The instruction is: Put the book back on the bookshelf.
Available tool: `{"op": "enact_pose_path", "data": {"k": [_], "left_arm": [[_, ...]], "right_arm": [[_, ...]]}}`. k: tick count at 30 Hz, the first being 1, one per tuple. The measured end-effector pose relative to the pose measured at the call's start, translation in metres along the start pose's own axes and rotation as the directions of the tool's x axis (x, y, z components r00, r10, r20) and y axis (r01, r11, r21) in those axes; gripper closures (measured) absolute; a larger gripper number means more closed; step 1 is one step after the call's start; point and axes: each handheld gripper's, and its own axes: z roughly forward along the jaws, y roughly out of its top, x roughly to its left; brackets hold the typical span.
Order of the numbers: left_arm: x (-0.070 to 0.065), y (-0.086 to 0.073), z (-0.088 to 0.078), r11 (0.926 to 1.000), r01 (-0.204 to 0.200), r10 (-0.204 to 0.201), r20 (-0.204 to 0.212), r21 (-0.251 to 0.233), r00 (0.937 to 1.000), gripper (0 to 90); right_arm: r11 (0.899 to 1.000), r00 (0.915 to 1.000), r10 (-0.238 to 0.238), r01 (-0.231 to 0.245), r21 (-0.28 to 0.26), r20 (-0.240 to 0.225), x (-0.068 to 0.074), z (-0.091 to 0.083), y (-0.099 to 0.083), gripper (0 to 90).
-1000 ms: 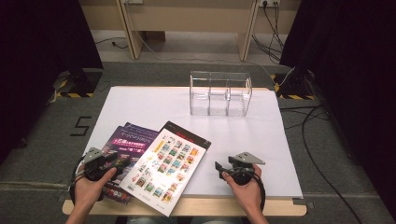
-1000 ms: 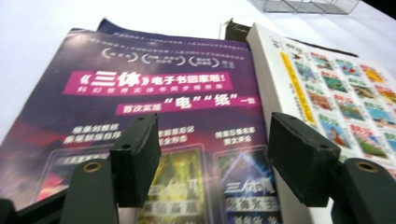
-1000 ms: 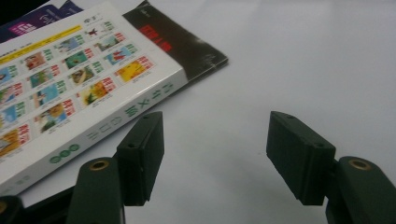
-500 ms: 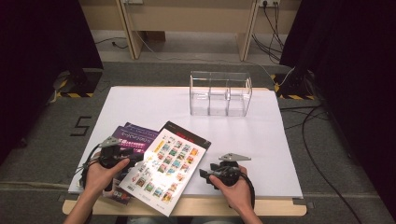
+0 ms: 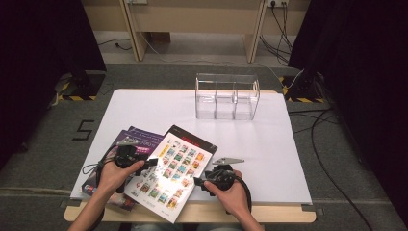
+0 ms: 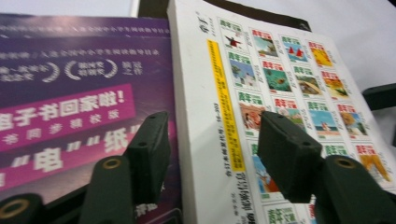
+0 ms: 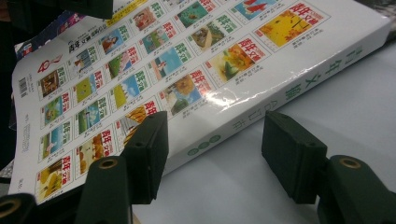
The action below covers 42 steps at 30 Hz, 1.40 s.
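**Both claws closing in on the white magazine**

Left claw (image 5: 153, 162) and right claw (image 5: 196, 181) have moved inward since a second ago, flanking the white glossy magazine with the grid of small colour pictures (image 5: 174, 172) at the near desk edge. Left jaws have just been closing, spread apart, straddling the page edge, pads not pressing. Right jaws gape at the spine, one over the cover, one on the white desk (image 5: 269, 159); nothing clamped. Likely a two-sided pickup is about to start. The magazine lies tilted over the purple magazine with pink lettering (image 5: 139, 138), partly covering it. Further back, the clear plastic three-compartment organiser (image 5: 226, 96) stands upright; all three compartments look empty.
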Motion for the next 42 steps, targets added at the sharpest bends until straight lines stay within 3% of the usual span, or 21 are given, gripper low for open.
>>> {"op": "enact_pose_path", "data": {"k": [1, 4, 7, 8, 13, 21, 26, 27, 28, 30, 32, 34, 36, 37, 40, 42], "left_arm": [[0.0, 0.0, 0.001, 0.9999, 0.007, -0.007, 0.015, 0.009, 0.9999, 44.6], [0.001, 0.0, 0.002, 0.9997, 0.014, -0.014, 0.005, 0.018, 0.9999, 46.8], [0.002, 0.002, 0.001, 0.9994, 0.028, -0.028, -0.007, 0.019, 0.9996, 53.1], [0.002, 0.002, 0.0, 0.9994, 0.032, -0.032, -0.02, 0.016, 0.9993, 60.8], [0.0, 0.005, -0.002, 0.9993, 0.034, -0.034, -0.025, 0.013, 0.9991, 66.3], [0.003, 0.018, -0.002, 0.9982, 0.055, -0.055, 0.024, 0.026, 0.9982, 69.7], [0.007, 0.025, -0.004, 0.9964, 0.069, -0.073, 0.078, 0.049, 0.9943, 74.3], [0.007, 0.029, -0.007, 0.9956, 0.077, -0.083, 0.115, 0.054, 0.9899, 74.7], [0.007, 0.029, -0.007, 0.9956, 0.077, -0.083, 0.115, 0.054, 0.9899, 74.9], [0.007, 0.031, -0.008, 0.9937, 0.093, -0.102, 0.155, 0.061, 0.9827, 75.0], [0.007, 0.032, -0.007, 0.9929, 0.097, -0.107, 0.158, 0.07, 0.9817, 74.5], [0.007, 0.032, -0.004, 0.9897, 0.118, -0.131, 0.174, 0.081, 0.9761, 72.5], [0.009, 0.03, 0.001, 0.9829, 0.157, -0.174, 0.209, 0.096, 0.9624, 68.1], [0.009, 0.029, 0.003, 0.9811, 0.164, -0.183, 0.217, 0.103, 0.959, 68.1], [0.004, 0.028, 0.009, 0.9793, 0.159, -0.186, 0.243, 0.125, 0.9522, 62.7], [0.002, 0.028, 0.01, 0.9802, 0.149, -0.178, 0.249, 0.13, 0.9521, 61.0]], "right_arm": [[1.0, 1.0, 0.002, -0.002, 0.004, -0.003, 0.0, 0.002, 0.0, 41.6], [1.0, 0.9999, 0.012, -0.012, 0.004, -0.011, 0.001, 0.004, 0.0, 40.8], [1.0, 0.9996, 0.024, -0.024, 0.005, -0.011, 0.0, 0.005, 0.0, 40.0], [1.0, 0.9996, 0.025, -0.025, 0.009, -0.012, 0.0, 0.005, 0.0, 40.1], [1.0, 0.9997, 0.024, -0.023, 0.018, -0.006, 0.001, 0.006, 0.002, 40.1], [1.0, 0.9997, 0.022, -0.022, 0.022, -0.004, 0.001, 0.006, 0.002, 40.0], [0.999, 0.9997, 0.022, -0.022, 0.024, -0.005, 0.001, 0.006, 0.002, 39.9], [0.999, 0.9998, 0.022, -0.021, 0.025, -0.005, 0.001, 0.006, 0.002, 39.9], [1.0, 0.9998, 0.02, -0.02, 0.025, -0.005, 0.001, 0.006, 0.002, 39.9], [1.0, 0.9998, 0.019, -0.019, 0.024, -0.005, 0.001, 0.006, 0.002, 39.9], [0.999, 0.9998, 0.019, -0.019, 0.025, -0.005, 0.001, 0.006, 0.002, 39.9], [0.999, 0.9998, 0.019, -0.019, 0.026, -0.005, 0.001, 0.006, 0.003, 39.9], [0.999, 0.9998, 0.018, -0.018, 0.026, -0.005, 0.001, 0.006, 0.003, 39.9], [0.999, 0.9998, 0.018, -0.018, 0.026, -0.005, 0.001, 0.006, 0.003, 39.9], [1.0, 0.9998, 0.017, -0.017, 0.027, -0.006, 0.001, 0.006, 0.003, 39.8], [0.999, 0.9999, 0.015, -0.015, 0.028, -0.006, 0.001, 0.006, 0.003, 39.8]]}}
